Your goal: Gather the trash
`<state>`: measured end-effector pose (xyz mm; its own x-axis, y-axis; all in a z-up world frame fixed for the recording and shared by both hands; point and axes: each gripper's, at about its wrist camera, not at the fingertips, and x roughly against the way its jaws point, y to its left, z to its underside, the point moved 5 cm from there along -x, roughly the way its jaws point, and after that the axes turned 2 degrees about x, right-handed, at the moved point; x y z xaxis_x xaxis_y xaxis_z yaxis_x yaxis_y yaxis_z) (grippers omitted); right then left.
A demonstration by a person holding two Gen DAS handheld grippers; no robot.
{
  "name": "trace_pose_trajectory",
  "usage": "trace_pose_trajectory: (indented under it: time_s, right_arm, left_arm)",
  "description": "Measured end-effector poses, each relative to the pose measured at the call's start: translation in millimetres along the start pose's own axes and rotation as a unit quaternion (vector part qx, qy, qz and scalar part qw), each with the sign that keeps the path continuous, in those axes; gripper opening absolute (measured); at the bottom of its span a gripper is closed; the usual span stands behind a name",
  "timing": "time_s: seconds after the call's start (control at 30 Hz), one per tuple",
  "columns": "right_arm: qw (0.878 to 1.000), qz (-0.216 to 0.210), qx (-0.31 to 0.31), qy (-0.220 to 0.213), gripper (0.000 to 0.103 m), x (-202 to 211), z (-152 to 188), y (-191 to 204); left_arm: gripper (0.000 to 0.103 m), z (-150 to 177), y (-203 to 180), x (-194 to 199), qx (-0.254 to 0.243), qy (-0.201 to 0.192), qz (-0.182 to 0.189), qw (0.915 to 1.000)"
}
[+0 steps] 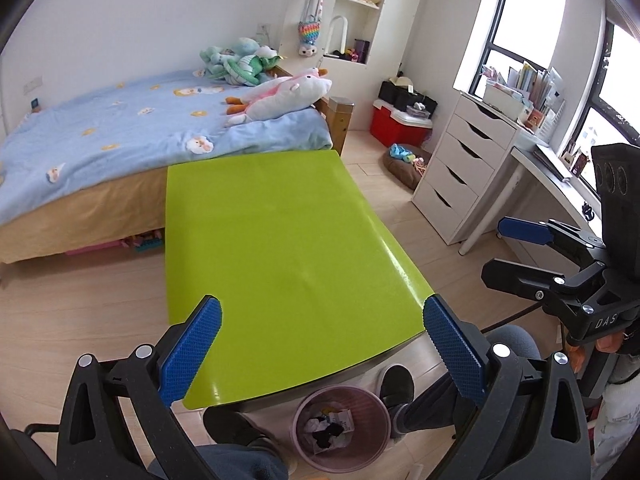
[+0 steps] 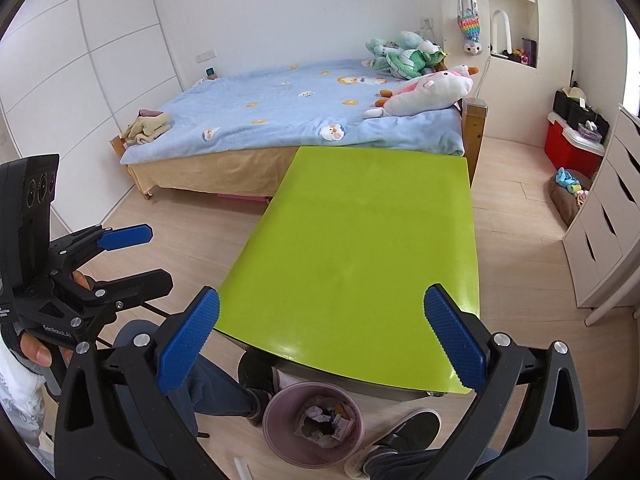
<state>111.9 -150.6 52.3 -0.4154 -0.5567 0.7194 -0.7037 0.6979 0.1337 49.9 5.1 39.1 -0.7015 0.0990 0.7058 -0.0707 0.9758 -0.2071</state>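
A pink trash bin (image 1: 340,428) stands on the floor below the near edge of the green table (image 1: 280,240), between the person's feet. It holds crumpled paper and wrappers (image 1: 328,426). The bin also shows in the right wrist view (image 2: 314,424), with the trash (image 2: 326,420) inside. My left gripper (image 1: 322,322) is open and empty above the table's near edge. My right gripper (image 2: 322,318) is open and empty above the same table (image 2: 360,248). Each gripper shows in the other's view, the right one (image 1: 506,250) and the left one (image 2: 150,256).
A bed (image 1: 120,128) with a blue blanket and plush toys (image 1: 280,96) lies beyond the table. A white drawer unit (image 1: 460,168) and desk stand at the right, with a red box (image 1: 396,124) in the corner. A small white object (image 2: 242,468) lies on the floor near the bin.
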Motion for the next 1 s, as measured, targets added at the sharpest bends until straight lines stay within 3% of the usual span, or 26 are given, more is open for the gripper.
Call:
trace_pose_trajectory:
  time_s: [1.0]
  right_arm:
    - [1.000,-0.007,-0.007,0.010,0.100,-11.9,0.5,-7.3]
  left_arm:
    - [0.097,0.6,4.1,-4.8,0.010,0.004,-0.026,0.9996]
